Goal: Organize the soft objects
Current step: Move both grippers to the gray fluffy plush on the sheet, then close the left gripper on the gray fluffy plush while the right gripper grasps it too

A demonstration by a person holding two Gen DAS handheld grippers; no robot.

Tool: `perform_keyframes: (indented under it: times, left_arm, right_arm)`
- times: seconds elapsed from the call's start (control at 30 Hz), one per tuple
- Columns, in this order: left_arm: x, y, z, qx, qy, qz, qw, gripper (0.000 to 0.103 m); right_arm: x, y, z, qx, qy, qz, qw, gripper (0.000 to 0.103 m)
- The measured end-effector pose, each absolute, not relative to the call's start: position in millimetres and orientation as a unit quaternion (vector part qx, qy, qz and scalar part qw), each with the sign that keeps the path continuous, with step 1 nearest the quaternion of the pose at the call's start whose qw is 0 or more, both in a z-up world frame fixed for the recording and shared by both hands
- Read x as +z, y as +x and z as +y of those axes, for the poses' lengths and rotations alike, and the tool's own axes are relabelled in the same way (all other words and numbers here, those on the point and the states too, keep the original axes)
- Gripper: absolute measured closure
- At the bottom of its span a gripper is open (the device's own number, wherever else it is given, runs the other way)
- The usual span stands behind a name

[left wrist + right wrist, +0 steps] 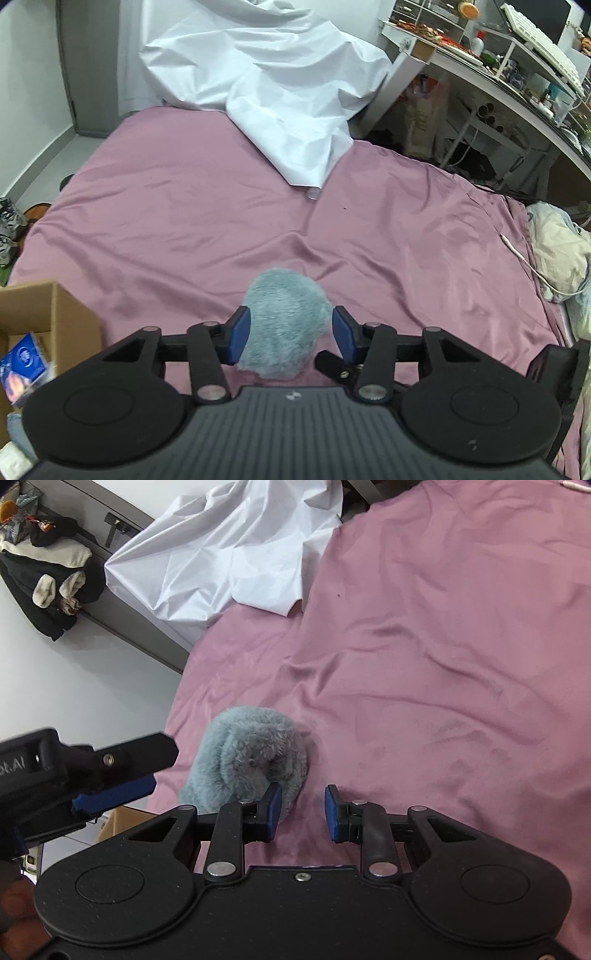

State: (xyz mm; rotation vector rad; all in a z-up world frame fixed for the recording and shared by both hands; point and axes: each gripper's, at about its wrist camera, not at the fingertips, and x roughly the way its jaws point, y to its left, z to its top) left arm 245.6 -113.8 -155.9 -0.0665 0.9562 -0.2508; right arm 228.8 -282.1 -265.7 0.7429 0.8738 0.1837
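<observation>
Fluffy grey-blue plush: the soft toy (286,325) sits on the mauve bedsheet (184,206) near the bed's edge, and that is the thing I am after. My left gripper (291,334) straddles it, one blue pad on either side. From the wrist view the left pad seems to brush the fur while the right pad looks just clear of it, so I would call the jaws parted around the toy and not yet clamped; the fur blurs the contact line, so I may be wrong about the left side. My right gripper (301,812) hangs just beside the toy, its jaws narrowly apart with only sheet between them, holding nothing.

Beyond the toy, a cardboard box (48,325) stands off the bed's edge, with a blue packet (24,363) inside, probably the destination. A crumpled white sheet (266,85) lies at the far side.

My worry is the grip: closing on loose fur alone could let the toy slip free on the lift. The right gripper sits close enough to nudge it sideways too.
</observation>
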Motion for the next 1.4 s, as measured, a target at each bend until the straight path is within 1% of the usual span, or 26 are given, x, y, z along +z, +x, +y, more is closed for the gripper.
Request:
perform_keyframes:
  times: [0.13,0.3,0.47,0.6,0.7,0.93,1.03,1.07,1.1,1.2,1.4]
  left_arm:
    - [-163,252,-118,-0.129,-0.035,0.464,0.876,0.058]
    - [-171,258,-119,-0.13,-0.035,0.473,0.871,0.058]
    - [-181,263,-109,-0.111,-0.033,0.48,0.869,0.058]
    - [-183,266,-98,-0.106,-0.043,0.477,0.872,0.061]
    - [-181,267,-94,-0.105,-0.042,0.472,0.874,0.061]
    - [-183,269,-79,-0.102,-0.052,0.473,0.874,0.061]
    - [-183,270,-72,-0.098,-0.056,0.473,0.874,0.061]
    - [-182,270,-70,-0.097,-0.057,0.473,0.874,0.061]
    - [-182,270,-69,-0.095,-0.058,0.473,0.874,0.061]
    - [-178,270,-65,-0.096,-0.056,0.466,0.878,0.061]
    - [-180,267,-67,-0.111,-0.06,0.469,0.874,0.061]
  right_arm:
    - [-270,231,-282,0.087,0.35,0.417,0.834,0.077]
    - [-273,233,-281,0.093,0.351,0.417,0.833,0.077]
    - [-274,234,-279,0.103,0.353,0.414,0.833,0.077]
    - [-275,235,-275,0.116,0.356,0.412,0.831,0.077]
    - [-275,236,-272,0.124,0.359,0.41,0.829,0.077]
    - [-287,243,-278,0.134,0.423,0.397,0.803,0.077]
    - [-291,247,-274,0.138,0.43,0.392,0.801,0.077]
    - [-292,248,-272,0.139,0.431,0.392,0.801,0.078]
    - [-293,249,-270,0.14,0.43,0.392,0.801,0.082]
    - [-291,247,-266,0.144,0.419,0.388,0.808,0.087]
    - [-282,244,-266,0.147,0.404,0.381,0.818,0.089]
